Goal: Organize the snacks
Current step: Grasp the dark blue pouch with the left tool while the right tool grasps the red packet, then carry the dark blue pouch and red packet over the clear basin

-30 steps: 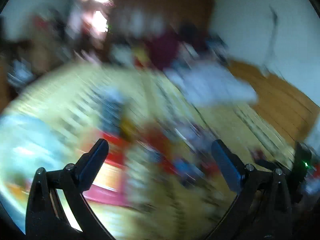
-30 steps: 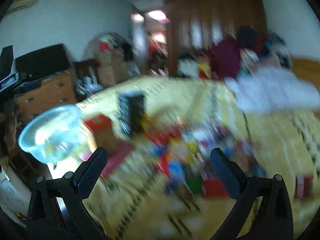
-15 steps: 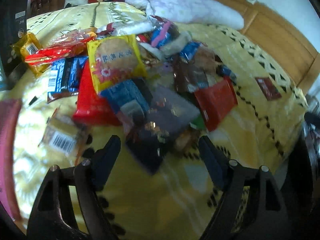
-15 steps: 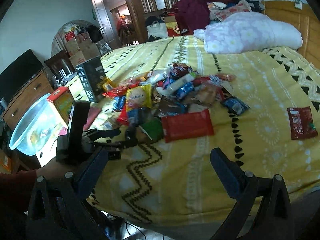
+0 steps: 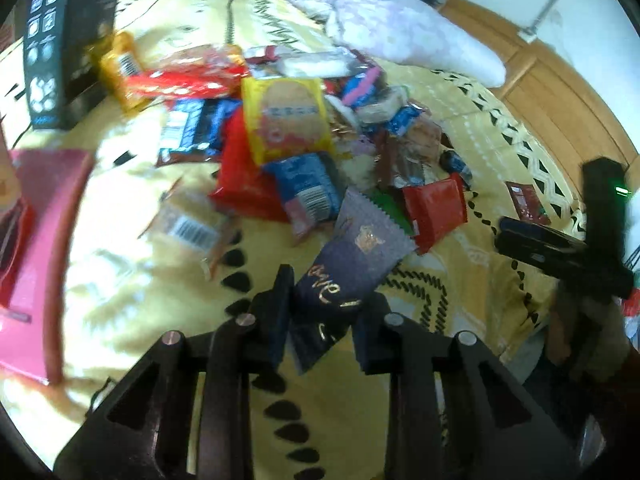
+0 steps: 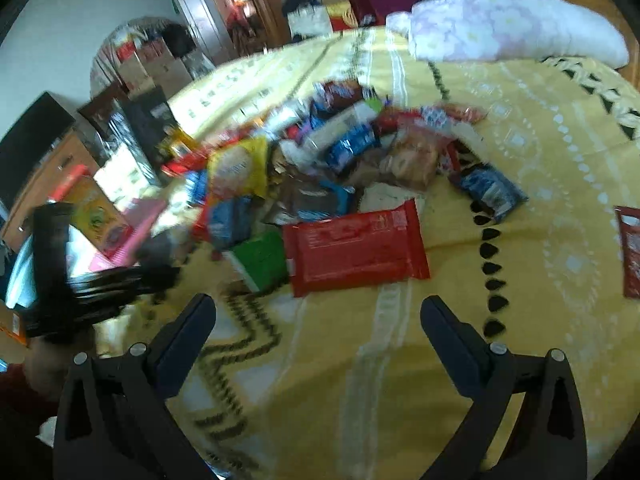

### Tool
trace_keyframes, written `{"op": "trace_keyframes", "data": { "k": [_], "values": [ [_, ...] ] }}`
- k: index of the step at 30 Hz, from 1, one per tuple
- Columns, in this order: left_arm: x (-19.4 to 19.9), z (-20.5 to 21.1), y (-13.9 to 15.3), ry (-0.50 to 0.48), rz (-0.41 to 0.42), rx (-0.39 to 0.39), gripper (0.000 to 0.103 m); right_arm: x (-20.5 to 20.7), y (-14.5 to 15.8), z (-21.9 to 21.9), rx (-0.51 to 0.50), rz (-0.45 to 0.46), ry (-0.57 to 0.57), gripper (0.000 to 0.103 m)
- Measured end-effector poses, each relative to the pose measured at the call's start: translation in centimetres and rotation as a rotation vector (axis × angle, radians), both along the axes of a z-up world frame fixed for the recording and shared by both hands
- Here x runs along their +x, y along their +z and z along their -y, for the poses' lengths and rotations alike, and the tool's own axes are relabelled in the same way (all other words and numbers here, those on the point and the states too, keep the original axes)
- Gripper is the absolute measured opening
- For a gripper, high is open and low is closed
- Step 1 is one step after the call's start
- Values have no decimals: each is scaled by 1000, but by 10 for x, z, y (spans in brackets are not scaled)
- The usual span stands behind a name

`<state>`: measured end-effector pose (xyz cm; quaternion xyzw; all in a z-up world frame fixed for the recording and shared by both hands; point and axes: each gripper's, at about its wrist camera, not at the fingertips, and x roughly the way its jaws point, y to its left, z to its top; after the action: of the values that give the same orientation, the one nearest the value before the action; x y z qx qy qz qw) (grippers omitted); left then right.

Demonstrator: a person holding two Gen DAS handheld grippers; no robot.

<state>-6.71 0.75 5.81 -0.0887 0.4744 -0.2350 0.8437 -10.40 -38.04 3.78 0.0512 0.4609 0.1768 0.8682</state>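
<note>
Many snack packets (image 5: 288,128) lie in a loose heap near the middle of the yellow bedspread (image 5: 132,280), which covers the bed. The left gripper (image 5: 322,312) has just closed its jaws, and now they are clamped on the near end of a purple packet with gold letters (image 5: 356,256). This packet is at the near edge of the heap, and its far end points up toward the other snacks. Just beside it, on the right, lies a red packet (image 5: 436,208), with a green packet (image 6: 262,258) touching it. A yellow biscuit packet (image 5: 286,120) rests on top of the heap, partly over a blue packet (image 5: 308,190).

The right gripper (image 6: 318,322) hangs above bare bedspread close to the near edge, in front of the red packet, with its fingers wide apart and nothing between them. In its view the left gripper is seen at the left side, blurred.

At the left edge of the bed stands a black box (image 5: 60,40), and a pink box (image 5: 44,240) lies nearer to the corner. A single dark red packet (image 6: 630,252) lies well apart from the heap, toward the right edge. A white flowered pillow (image 6: 512,24) lies at the far end of the bed.
</note>
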Motion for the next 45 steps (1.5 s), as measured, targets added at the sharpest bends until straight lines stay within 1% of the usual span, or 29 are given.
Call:
{"op": "trace_keyframes", "data": {
  "k": [2, 4, 7, 8, 12, 17, 18, 19, 20, 21, 22, 23, 24, 25, 26, 27, 28, 30, 31, 35, 41, 45],
  "values": [
    [1, -4, -4, 11, -19, -3, 27, 23, -18, -2, -49, -45, -3, 103],
    [2, -5, -7, 17, -33, -16, 27, 35, -26, -6, -68, -66, 0, 103],
    [4, -3, -9, 8, -45, -26, 27, 45, -31, -20, -141, -45, 38, 103],
    [5, 0, -9, 2, -45, -27, 27, 52, -37, -24, -169, -58, 45, 103],
    [8, 4, -9, -10, -54, -40, 27, 69, -61, -32, -223, -82, 50, 103],
    [10, 7, -8, -11, -60, -51, 27, 69, -70, -38, -294, -59, 61, 103],
    [9, 6, -8, -11, -61, -53, 27, 68, -71, -32, -282, -58, 53, 103],
    [9, 6, -6, -12, -60, -56, 27, 67, -71, -24, -244, -65, 38, 103],
    [9, 6, -5, -12, -57, -56, 28, 66, -69, -17, -214, -66, 23, 100],
    [9, 6, -3, -14, -54, -56, 28, 64, -64, -5, -166, -66, -1, 89],
    [8, 6, -2, -13, -48, -55, 28, 63, -61, 2, -138, -68, -7, 80],
    [8, 6, -1, -12, -46, -54, 28, 59, -55, 12, -92, -62, -32, 77],
    [9, 7, -1, -9, -44, -56, 28, 57, -50, 20, -75, -56, -57, 74],
    [9, 7, -1, -6, -43, -58, 28, 53, -45, 29, -61, -48, -89, 67],
    [9, 8, -1, -5, -42, -59, 28, 51, -42, 34, -54, -46, -107, 63],
    [8, 9, 1, -4, -36, -55, 28, 50, -41, 37, -45, -48, -121, 34],
    [8, 10, 2, -5, -31, -51, 28, 46, -41, 43, -21, -53, -134, 22],
    [8, 12, 5, -7, -21, -45, 27, 44, -39, 45, -30, -44, -148, 15],
    [7, 12, 8, -4, -15, -44, 27, 43, -39, 47, -24, -40, -157, 13],
    [7, 8, 22, 17, 34, -13, 27, 40, -29, 52, -11, -3, -154, 13],
    [6, 4, 47, 49, 105, 12, 27, 32, 0, 41, -17, 76, -130, 12],
    [5, -2, 67, 70, 156, 25, 27, 22, 36, 27, -31, 158, -91, 12]
  ]
}}
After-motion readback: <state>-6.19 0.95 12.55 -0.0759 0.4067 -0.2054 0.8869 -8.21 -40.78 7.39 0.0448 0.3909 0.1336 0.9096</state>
